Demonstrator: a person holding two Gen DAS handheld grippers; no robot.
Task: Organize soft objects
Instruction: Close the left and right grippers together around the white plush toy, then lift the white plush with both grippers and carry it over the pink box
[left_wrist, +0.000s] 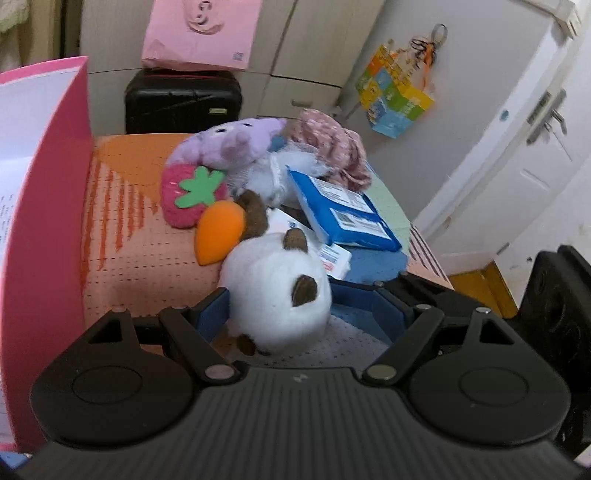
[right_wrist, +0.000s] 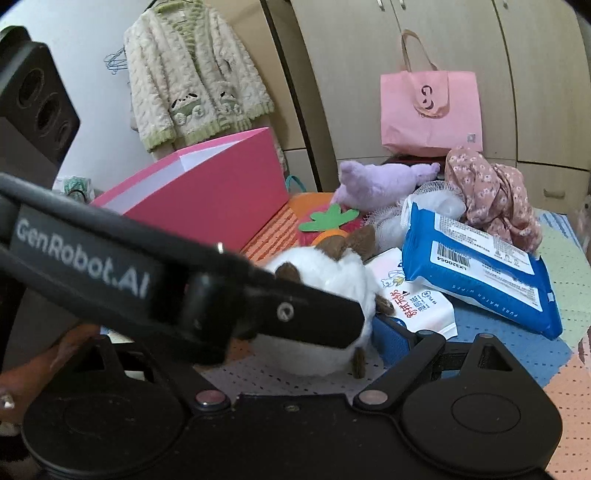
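Note:
A white plush animal (left_wrist: 275, 291) with brown ears and paws lies on the patterned table mat, holding an orange plush carrot (left_wrist: 218, 230). My left gripper (left_wrist: 301, 314) is open, its blue-padded fingers (left_wrist: 210, 314) on either side of the white plush. Behind lie a strawberry plush (left_wrist: 192, 194), a purple plush (left_wrist: 231, 147) and a floral cloth (left_wrist: 332, 147). In the right wrist view the left gripper's body crosses in front of the white plush (right_wrist: 325, 280). My right gripper (right_wrist: 306, 339) is open beside the plush; its left finger is hidden.
An open pink box (left_wrist: 48, 206) stands at the left, also in the right wrist view (right_wrist: 210, 192). A blue wipes pack (left_wrist: 340, 206) and a white tissue pack (right_wrist: 413, 302) lie right of the plush. A black case (left_wrist: 183, 101) and pink bag (right_wrist: 430, 114) stand behind.

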